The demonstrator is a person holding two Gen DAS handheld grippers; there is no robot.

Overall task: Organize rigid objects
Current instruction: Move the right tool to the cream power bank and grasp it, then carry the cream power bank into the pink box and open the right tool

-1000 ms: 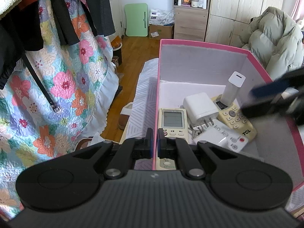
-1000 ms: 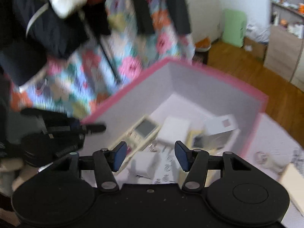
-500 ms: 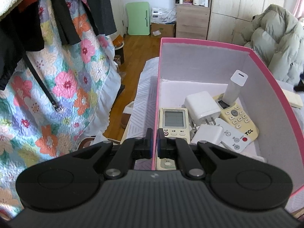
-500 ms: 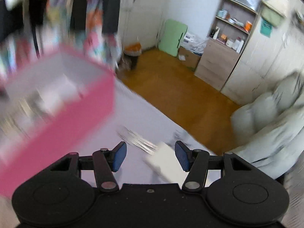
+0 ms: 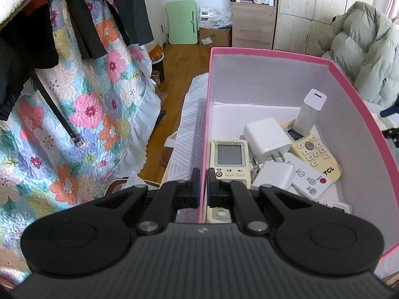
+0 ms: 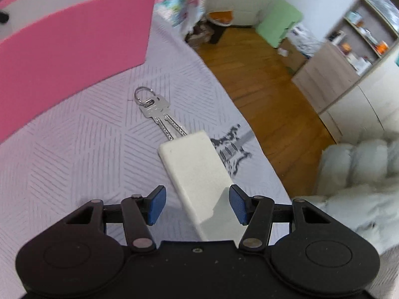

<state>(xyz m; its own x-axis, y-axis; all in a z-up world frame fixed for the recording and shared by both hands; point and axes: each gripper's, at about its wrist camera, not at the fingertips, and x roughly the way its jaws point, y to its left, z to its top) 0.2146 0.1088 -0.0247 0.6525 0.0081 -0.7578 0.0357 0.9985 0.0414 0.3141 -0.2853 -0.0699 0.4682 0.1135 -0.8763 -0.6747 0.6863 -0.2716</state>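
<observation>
My left gripper is shut on the near wall of the pink box. Inside lie a remote with a screen, a white charger, a yellowish TCL remote, a white remote and an upright white power bank. My right gripper is open, its fingers on either side of the near end of a white flat block on the bed. Two keys on a ring lie just beyond it. The pink box stands to the left.
The grey-patterned bedspread ends at an edge above the wooden floor. A floral quilt and dark clothes hang on the left. A puffy coat lies on the right. Cabinets stand at the back.
My right gripper has swung away from the box, to the right and down over the bed, and now straddles the white block. My left gripper stayed clamped on the box wall.
</observation>
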